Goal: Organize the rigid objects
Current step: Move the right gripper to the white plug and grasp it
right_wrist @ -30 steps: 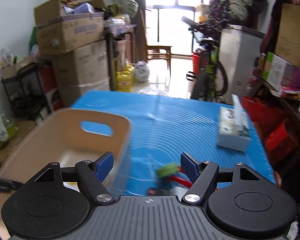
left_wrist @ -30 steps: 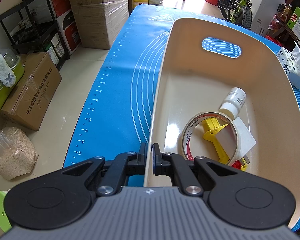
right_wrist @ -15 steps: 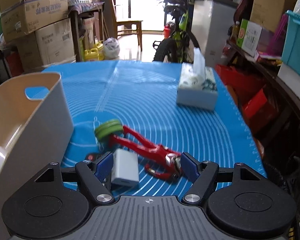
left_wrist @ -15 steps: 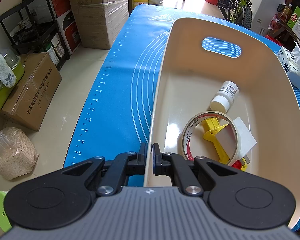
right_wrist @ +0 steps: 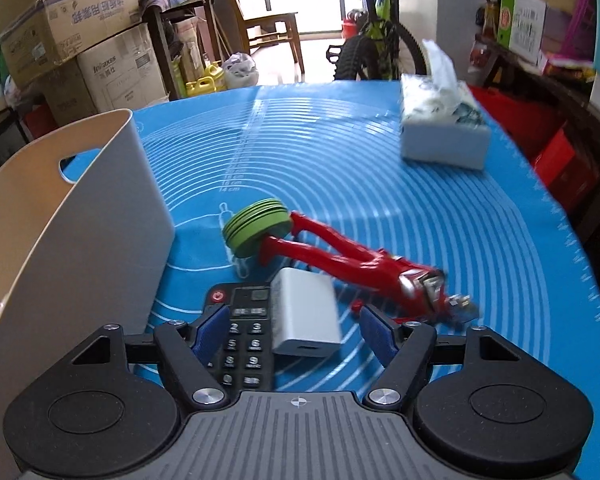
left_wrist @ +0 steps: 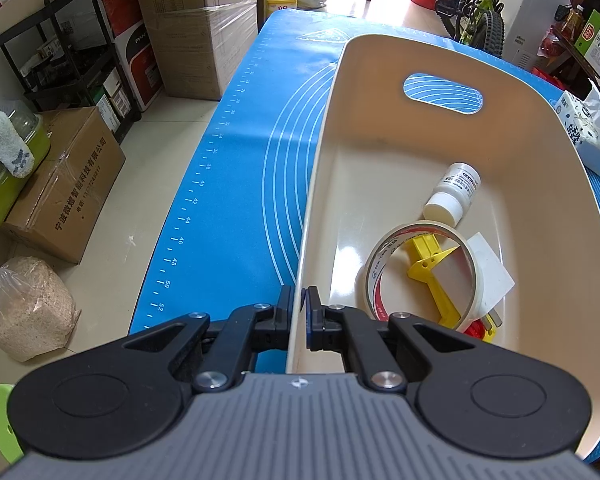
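Note:
My left gripper (left_wrist: 299,300) is shut on the near left wall of the cream bin (left_wrist: 324,152). Inside the bin lie a white bottle (left_wrist: 454,192), a tape roll (left_wrist: 380,256), a yellow plastic piece (left_wrist: 428,268) and a white card (left_wrist: 496,272). My right gripper (right_wrist: 296,332) hangs low over the blue mat, its jaws closing. A white charger (right_wrist: 304,312) and a black remote (right_wrist: 240,340) lie between its fingers, and the pads touch neither. Beyond them lie a red toy figure (right_wrist: 340,256) and a green disc (right_wrist: 256,226).
The bin's outer wall (right_wrist: 80,220) stands just left of the right gripper. A tissue box (right_wrist: 440,132) sits at the far right of the mat (right_wrist: 340,160). Cardboard boxes (left_wrist: 68,184), a shelf rack and a bicycle surround the table.
The right gripper came down and forward over the charger and remote, which now sit between its fingers. The white bottle shifted slightly in the bin. The left gripper stayed still.

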